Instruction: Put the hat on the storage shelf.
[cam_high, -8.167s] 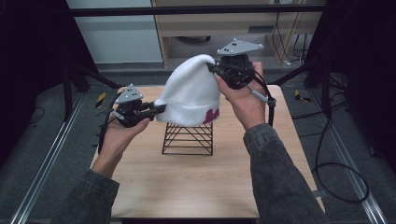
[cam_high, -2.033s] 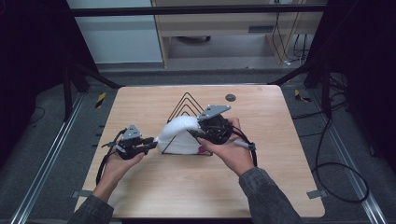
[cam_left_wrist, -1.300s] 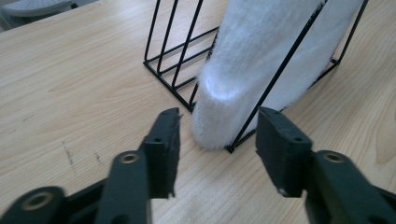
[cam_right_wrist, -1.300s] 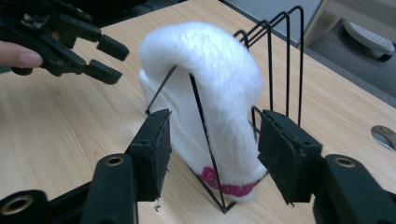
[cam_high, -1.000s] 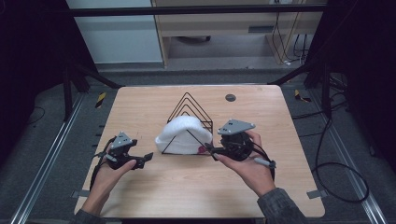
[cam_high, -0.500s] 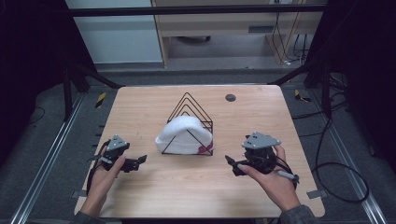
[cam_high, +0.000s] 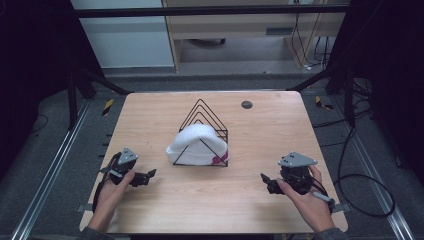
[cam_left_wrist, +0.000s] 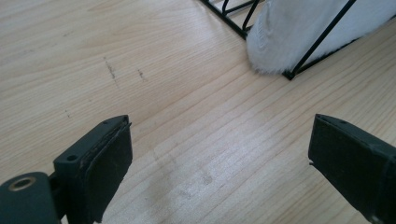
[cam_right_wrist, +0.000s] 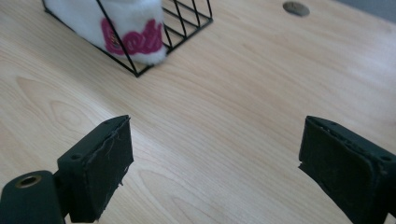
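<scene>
Both the left gripper (cam_high: 145, 177) and right gripper (cam_high: 268, 182) gape empty; black rack (cam_high: 202, 134) wires partly hide the white hat (cam_high: 195, 145)

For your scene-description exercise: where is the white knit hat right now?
In the high view the white knit hat sits inside the black wire rack near the table's middle, between the left gripper and right gripper, touching neither.

A lab: metal frame rails (cam_high: 47, 172), loose cables (cam_high: 362, 172), bare test table (cam_high: 280, 127).
</scene>
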